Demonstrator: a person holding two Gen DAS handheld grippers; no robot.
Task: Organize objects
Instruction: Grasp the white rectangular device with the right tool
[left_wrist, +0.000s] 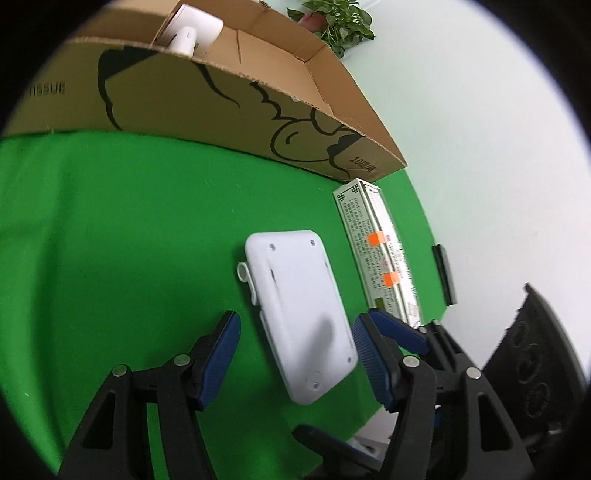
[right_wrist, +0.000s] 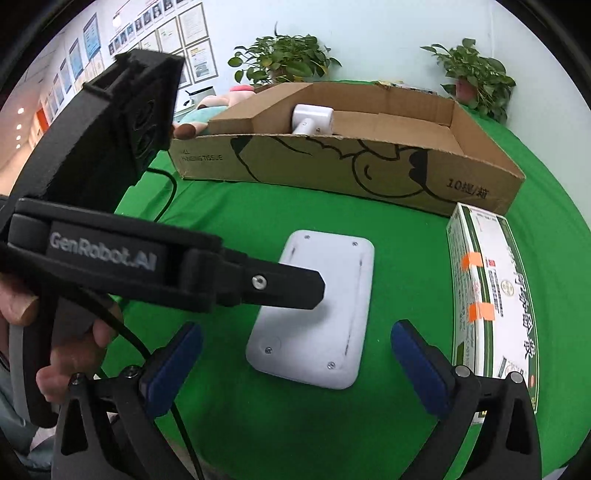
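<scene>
green-covered table (right_wrist: 258, 221), cardboard box (right_wrist: 480, 184) at its far edge, a white item already inside. white flat device (right_wrist: 314, 306) lies face down mid-table, printed carton (right_wrist: 491, 295) just beside it. left gripper (left_wrist: 295, 354) apart, straddling the device, pads not pressing. right gripper (right_wrist: 295, 365) wide apart, empty. recommendation: lower squarely, close across the narrow sides, keep clear of the carton.

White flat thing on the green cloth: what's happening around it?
A person holds two tools over the white flat device, which lies on the green cloth, not yet gripped. Left tool straddles it, pads apart; right tool is wide open. Cardboard box behind already holds one white item; a green-and-white carton waits beside.
</scene>
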